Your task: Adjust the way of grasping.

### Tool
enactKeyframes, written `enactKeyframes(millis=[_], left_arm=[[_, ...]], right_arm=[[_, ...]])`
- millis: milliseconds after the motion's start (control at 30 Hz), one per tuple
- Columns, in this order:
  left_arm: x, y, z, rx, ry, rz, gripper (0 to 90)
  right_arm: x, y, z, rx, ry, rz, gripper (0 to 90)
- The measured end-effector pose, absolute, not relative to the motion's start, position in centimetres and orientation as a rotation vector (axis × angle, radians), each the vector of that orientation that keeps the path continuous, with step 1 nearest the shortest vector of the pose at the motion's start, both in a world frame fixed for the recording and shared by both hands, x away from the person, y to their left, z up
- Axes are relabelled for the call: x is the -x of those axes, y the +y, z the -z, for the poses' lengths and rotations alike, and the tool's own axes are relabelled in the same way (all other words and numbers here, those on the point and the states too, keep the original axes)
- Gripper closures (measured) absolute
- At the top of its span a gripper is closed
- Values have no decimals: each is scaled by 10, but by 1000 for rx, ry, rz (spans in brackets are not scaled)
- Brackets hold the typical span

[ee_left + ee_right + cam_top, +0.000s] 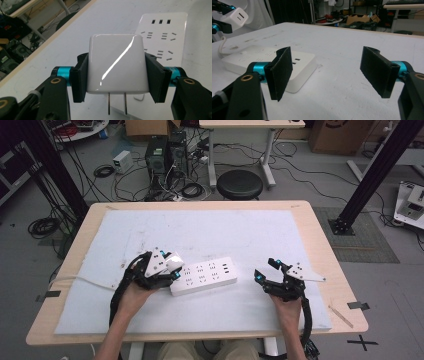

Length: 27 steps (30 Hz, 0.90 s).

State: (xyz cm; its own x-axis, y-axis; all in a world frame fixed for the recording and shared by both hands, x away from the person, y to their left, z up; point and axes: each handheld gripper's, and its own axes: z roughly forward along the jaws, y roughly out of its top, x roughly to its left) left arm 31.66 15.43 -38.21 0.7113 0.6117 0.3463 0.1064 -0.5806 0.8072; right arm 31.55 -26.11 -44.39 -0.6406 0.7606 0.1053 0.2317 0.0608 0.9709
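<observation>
Light, stiff and probably slippery, the glossy white plastic plug adapter (116,63) sits clamped by its flat sides between the left gripper (116,75)'s fingers, while the right gripper (329,72)'s fingers gape wide, empty.

no readable text, labels, brands or numbers on anything in view
</observation>
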Motion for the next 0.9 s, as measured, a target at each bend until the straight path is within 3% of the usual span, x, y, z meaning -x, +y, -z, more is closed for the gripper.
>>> enactKeyframes(millis=[500,900], left_arm=[[-299,120,386,-2105,421,-947,424],[-279,100,400,-2067,276,-1116,424]], right_arm=[[-313,-256,437,-950,1987,-1648,263],[-312,-236,411,-830,2119,-1803,264]])
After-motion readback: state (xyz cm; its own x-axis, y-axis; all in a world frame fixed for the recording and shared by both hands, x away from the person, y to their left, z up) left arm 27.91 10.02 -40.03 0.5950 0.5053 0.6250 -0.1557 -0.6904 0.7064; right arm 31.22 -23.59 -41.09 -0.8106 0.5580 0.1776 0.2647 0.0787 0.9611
